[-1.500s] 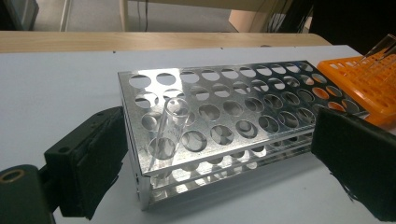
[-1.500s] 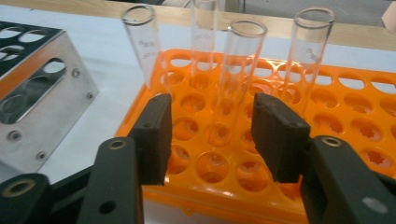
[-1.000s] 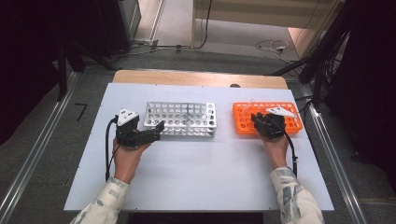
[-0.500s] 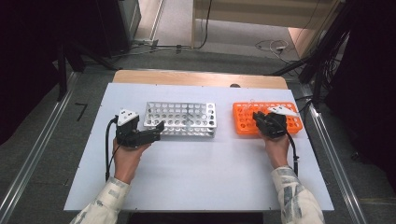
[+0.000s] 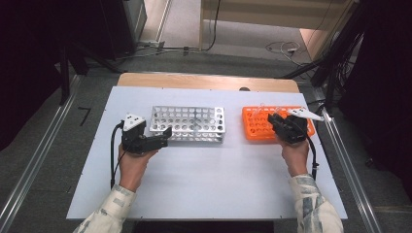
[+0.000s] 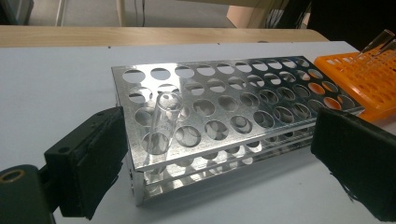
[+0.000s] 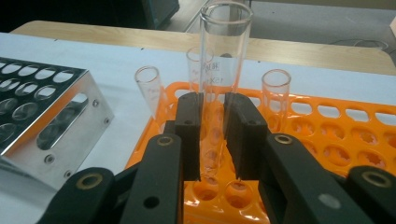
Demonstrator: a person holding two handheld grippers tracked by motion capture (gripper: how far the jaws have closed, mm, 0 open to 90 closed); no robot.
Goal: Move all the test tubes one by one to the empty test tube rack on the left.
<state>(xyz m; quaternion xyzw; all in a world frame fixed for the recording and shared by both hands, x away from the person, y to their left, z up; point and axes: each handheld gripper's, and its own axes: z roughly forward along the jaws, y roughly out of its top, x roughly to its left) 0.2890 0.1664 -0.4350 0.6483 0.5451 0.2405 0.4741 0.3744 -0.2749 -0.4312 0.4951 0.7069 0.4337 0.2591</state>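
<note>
Faintly, the held glass tube (image 7: 219, 70) shows unreadable grey print near its rim

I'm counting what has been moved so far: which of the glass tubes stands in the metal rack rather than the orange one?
The lone glass tube near the metal rack's front left corner in the left gripper view. The other tubes stand in the orange rack, one clamped by the right tool.

Clear glass tube (image 7: 219, 70), upright, clamped

Shiny perforated metal tube rack (image 5: 187, 124) left on the pale tabletop (image 5: 209, 179), orange plastic tube rack (image 5: 260, 125) right of it, clear glass tubes (image 7: 150, 91) standing in both.
</note>
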